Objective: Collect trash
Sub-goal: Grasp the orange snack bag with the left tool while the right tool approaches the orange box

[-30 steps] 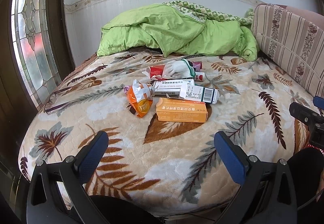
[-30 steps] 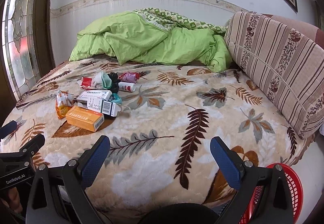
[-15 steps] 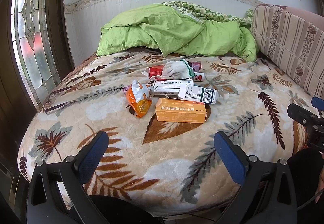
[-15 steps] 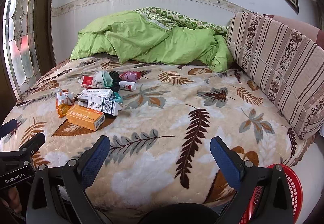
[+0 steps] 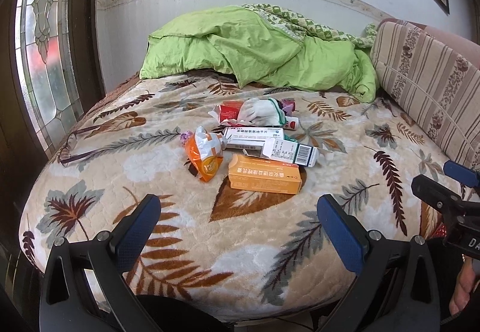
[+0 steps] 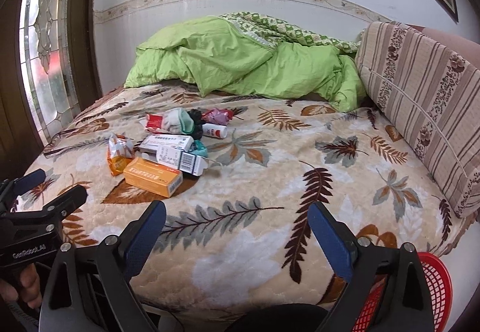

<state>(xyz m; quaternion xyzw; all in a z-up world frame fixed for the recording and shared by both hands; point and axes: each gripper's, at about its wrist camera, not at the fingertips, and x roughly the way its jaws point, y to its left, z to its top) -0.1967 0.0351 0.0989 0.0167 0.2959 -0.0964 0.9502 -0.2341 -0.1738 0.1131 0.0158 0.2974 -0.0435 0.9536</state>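
Note:
A heap of trash lies on the leaf-print bed (image 5: 168,242): an orange box (image 5: 264,177) (image 6: 153,176) nearest, an orange foil packet (image 5: 205,156) (image 6: 118,153) to its left, white boxes (image 5: 288,152) (image 6: 177,158) behind, and a white glove (image 5: 258,113), a red carton (image 5: 229,110) and a small bottle (image 6: 214,131) further back. My left gripper (image 5: 238,222) is open and empty, short of the orange box. My right gripper (image 6: 237,230) is open and empty over the bed's near edge, right of the heap.
A red mesh basket (image 6: 435,290) stands beside the bed at lower right. A green quilt (image 5: 258,53) is bunched at the head of the bed. A striped cushion (image 6: 420,104) lines the right side. A stained-glass window (image 5: 42,47) is on the left.
Both grippers have moved slightly forward toward the heap; the trash looks a little nearer. Nothing was taken hold of.

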